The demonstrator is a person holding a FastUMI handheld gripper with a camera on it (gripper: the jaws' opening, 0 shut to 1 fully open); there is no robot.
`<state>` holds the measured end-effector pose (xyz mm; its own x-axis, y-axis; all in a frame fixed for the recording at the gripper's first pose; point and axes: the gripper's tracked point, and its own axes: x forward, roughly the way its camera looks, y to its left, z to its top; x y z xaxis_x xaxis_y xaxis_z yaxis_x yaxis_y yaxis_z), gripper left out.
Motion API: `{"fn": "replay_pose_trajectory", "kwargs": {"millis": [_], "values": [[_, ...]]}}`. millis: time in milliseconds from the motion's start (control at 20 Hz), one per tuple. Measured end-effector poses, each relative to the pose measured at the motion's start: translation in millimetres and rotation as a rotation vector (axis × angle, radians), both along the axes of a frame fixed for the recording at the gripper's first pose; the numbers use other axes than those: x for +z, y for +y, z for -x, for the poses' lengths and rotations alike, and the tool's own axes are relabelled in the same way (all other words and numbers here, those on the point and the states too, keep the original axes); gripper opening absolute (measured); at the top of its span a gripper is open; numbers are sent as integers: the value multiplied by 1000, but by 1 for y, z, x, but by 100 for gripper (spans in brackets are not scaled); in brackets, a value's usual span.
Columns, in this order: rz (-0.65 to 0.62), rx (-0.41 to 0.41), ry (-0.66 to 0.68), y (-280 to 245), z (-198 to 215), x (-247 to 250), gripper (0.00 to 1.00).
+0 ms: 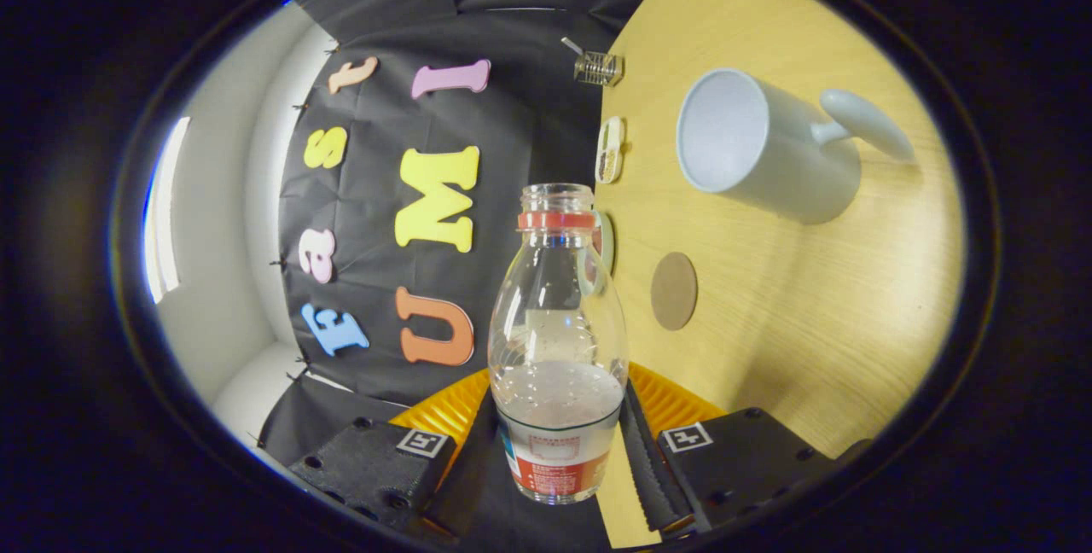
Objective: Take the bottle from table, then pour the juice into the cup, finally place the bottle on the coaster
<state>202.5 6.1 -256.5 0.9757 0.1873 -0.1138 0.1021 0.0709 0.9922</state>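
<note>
Two fingers (648,459) of the tool (559,451) clamp the bottle (556,340) from either side, low on its body at the labelled part; both press on it, so the tool is closed on the bottle. The bottle is clear, uncapped, with a red ring below its open mouth. A small amount of pale liquid sits in its lower part, level just above the label. The camera is rolled, so the wooden surface (810,323) appears as a steep plane beside the bottle; whether the bottle touches the surface cannot be told.

On the surface, beyond the fingers, stands a white cup (759,143) with its handle pointing away from the bottle and its mouth facing the camera; its interior appears empty. A round brown coaster (674,290) lies flat between the bottle and the cup, apart from both. Along the surface's far edge, against the booth wall, sit a small clear container (598,68) and a small oval dish (609,149). Another round item is partly hidden behind the bottle's neck; its nature cannot be determined.
</note>
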Motion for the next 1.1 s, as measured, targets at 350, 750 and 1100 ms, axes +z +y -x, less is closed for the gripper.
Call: {"fn": "replay_pose_trajectory", "kwargs": {"millis": [350,750,1100], "values": [[-129,-22,-10,-4,-3,15,76],[-249,-52,-29,-24,-9,16,76],[-279,-64,-38,-30,-7,17,76]]}}
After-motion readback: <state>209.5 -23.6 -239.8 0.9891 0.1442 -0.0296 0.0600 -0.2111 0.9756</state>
